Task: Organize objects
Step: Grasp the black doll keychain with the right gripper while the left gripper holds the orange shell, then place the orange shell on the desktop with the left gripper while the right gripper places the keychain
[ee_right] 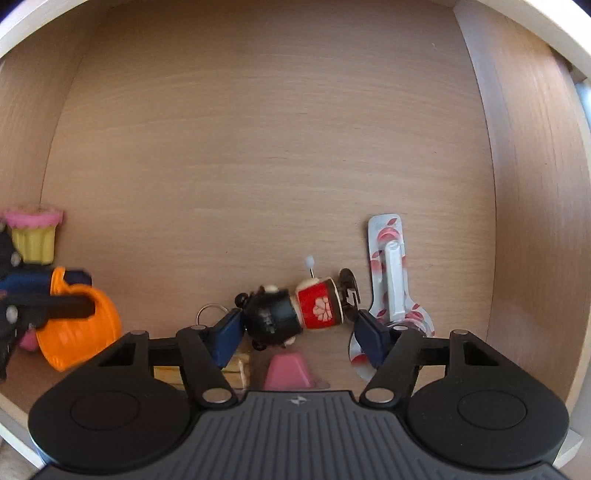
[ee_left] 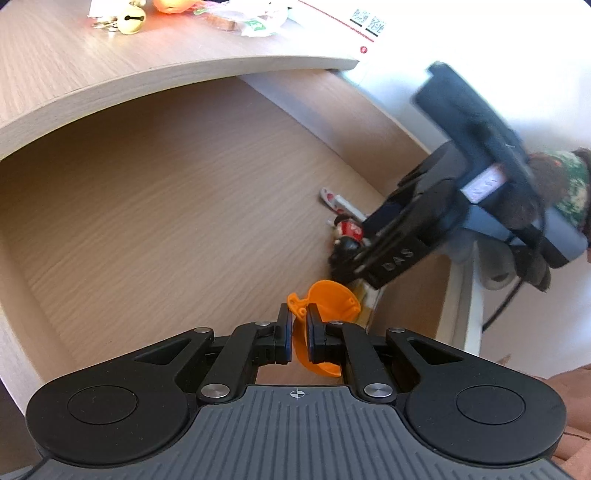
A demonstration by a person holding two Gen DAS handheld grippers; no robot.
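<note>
**Drawer, both hand-held grippers over the front edge**

Left hand-held gripper (ee_left: pixel 300 332): clenched on the rim of an orange cup (ee_left: pixel 328 306), cup tipped on its side, handle toward 11 o'clock. In the right wrist view the same cup sits at 9 o'clock, low over the drawer (ee_right: pixel 258 129) floor.

Right hand-held gripper (ee_right: pixel 297 332): released, jaws apart, pointing down into the drawer. Between the fingertips lies a small doll (ee_right: pixel 295 314) with black hair and red body, on its side; the pads do not press on it. Key ring (ee_right: pixel 208 312) just beside the doll's head at 9 o'clock. Pink block (ee_right: pixel 290 371) nearer, at 6 o'clock.

At 3 o'clock of the doll: flowered bottle opener (ee_right: pixel 391 280), flat. Far left: yellow cupcake toy (ee_right: pixel 35 236).

Beyond, on the surface (ee_left: pixel 92 66): gold bell (ee_left: pixel 130 19), wrappers (ee_left: pixel 255 18).
</note>
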